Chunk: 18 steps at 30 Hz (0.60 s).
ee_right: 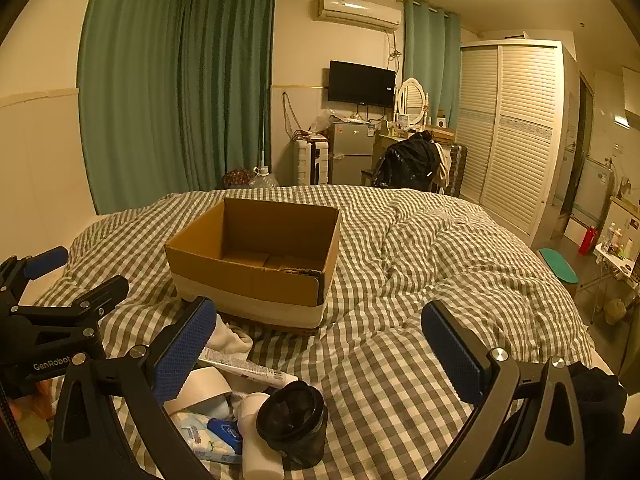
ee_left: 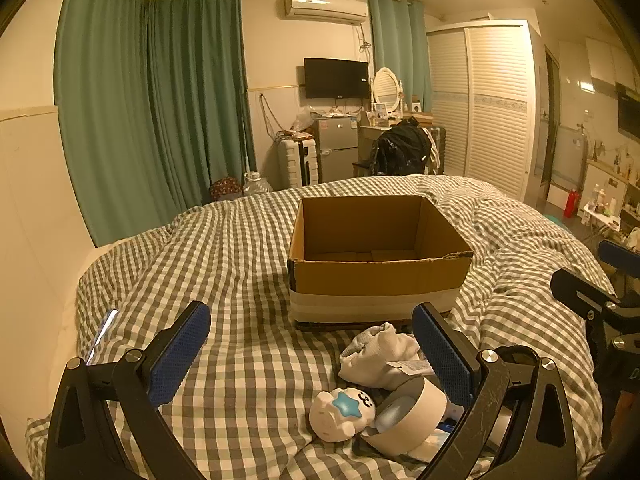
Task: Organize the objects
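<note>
An open, empty cardboard box (ee_left: 376,280) stands on the checked bed; it also shows in the right wrist view (ee_right: 256,280). Loose items lie in front of it: a white toy with a blue star (ee_left: 340,416), a tape roll (ee_left: 408,412), a white cloth (ee_left: 380,356), a tube (ee_right: 248,368), a black cup (ee_right: 292,420), a tissue pack (ee_right: 204,436) and a white bottle (ee_right: 256,440). My left gripper (ee_left: 312,348) is open above the bed, the items by its right finger. My right gripper (ee_right: 320,348) is open, the items by its left finger.
A phone (ee_left: 102,334) lies on the bed at the left. The checked duvet (ee_right: 460,264) is bunched at the right. Beyond the bed stand a small fridge (ee_left: 336,148), a chair with a black bag (ee_left: 400,152) and a white wardrobe (ee_left: 484,104).
</note>
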Available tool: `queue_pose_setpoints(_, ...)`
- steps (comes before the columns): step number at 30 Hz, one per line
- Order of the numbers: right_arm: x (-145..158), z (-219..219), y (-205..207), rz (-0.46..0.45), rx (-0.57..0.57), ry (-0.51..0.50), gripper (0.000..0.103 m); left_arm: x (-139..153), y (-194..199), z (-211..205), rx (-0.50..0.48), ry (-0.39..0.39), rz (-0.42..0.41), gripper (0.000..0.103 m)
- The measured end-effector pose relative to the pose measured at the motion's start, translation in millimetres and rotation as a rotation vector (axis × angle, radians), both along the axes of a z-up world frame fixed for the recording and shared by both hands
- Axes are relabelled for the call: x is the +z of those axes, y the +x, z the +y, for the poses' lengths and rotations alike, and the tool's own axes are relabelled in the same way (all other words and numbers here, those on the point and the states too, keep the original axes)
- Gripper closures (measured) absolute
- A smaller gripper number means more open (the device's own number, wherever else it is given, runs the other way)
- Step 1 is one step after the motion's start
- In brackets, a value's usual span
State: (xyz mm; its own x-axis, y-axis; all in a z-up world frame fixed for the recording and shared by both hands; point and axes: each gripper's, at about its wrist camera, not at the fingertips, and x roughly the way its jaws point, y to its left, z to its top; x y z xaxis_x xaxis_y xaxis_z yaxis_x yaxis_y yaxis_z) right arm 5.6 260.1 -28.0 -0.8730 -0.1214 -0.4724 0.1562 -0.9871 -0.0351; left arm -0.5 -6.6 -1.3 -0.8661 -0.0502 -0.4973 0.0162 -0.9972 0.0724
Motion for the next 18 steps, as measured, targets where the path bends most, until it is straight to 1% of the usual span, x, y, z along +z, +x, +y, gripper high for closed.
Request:
queue_pose_setpoints(9, -3.5, -2.3, -3.3, -0.021, -0.004, 0.011, 0.0, -1.7, 0.0, -1.1, 0.002, 0.001, -0.004, 0.0)
queue_pose_setpoints(18, -5.6, -7.5, -0.7, -0.024, 0.021, 0.021, 0.0, -3.3, -0.1, -1.2, 0.001, 0.002, -0.011, 0.0)
